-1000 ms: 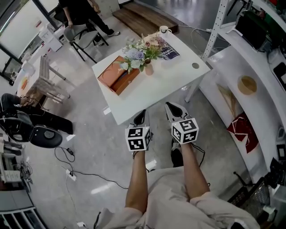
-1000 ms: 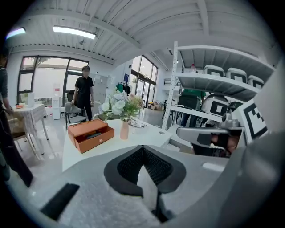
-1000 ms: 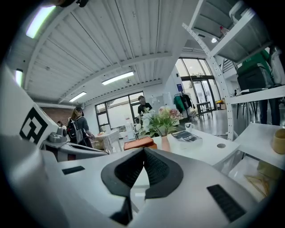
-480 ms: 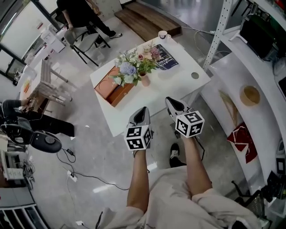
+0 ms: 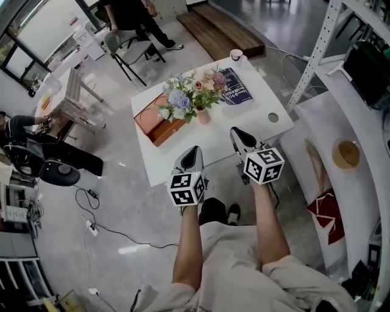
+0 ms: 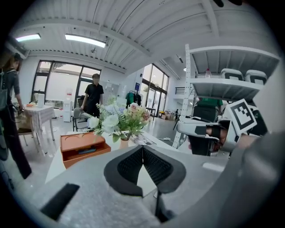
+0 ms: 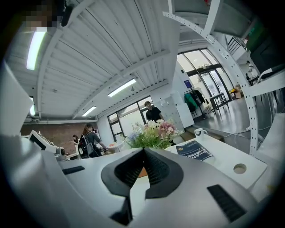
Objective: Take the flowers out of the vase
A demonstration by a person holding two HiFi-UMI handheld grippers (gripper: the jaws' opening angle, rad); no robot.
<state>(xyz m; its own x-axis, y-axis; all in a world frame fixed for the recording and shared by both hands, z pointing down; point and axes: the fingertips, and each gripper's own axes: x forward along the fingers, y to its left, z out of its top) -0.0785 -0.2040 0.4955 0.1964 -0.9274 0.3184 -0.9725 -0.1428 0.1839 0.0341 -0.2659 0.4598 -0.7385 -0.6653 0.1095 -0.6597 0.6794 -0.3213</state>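
1. White surface (image 5: 216, 135): a rectangular top seen steeply from above, set at an angle. It carries every item below except the person and the two grippers.
2. Person (image 5: 131, 12): dressed in dark clothes, beside a chair on the floor beyond the far side of the surface.
3. Orange box (image 5: 155, 122): lies flat near the left edge of the surface, just beside the flowers.
4. Flowers (image 5: 192, 91): a mixed bunch of white, pale blue and pink blooms with green leaves. The stems stand in the vase near the middle of the surface, between the orange box and the book.
5. Left gripper (image 5: 195, 148): held over the near edge of the surface, pointing at the bunch and well apart from it. Its own view shows the jaws pressed together with nothing between them.
6. Right gripper (image 5: 235, 130): held over the near part of the surface, to the right of the left gripper, also well short of the flowers. Its jaws are fully closed and empty.
7. Book (image 5: 234, 86): dark blue cover, flat on the surface to the right of the flowers.
8. Vase (image 5: 203, 115): small, pinkish and upright beneath the blooms.
9. Cup (image 5: 236, 55): white, at the far corner of the surface beyond the book.
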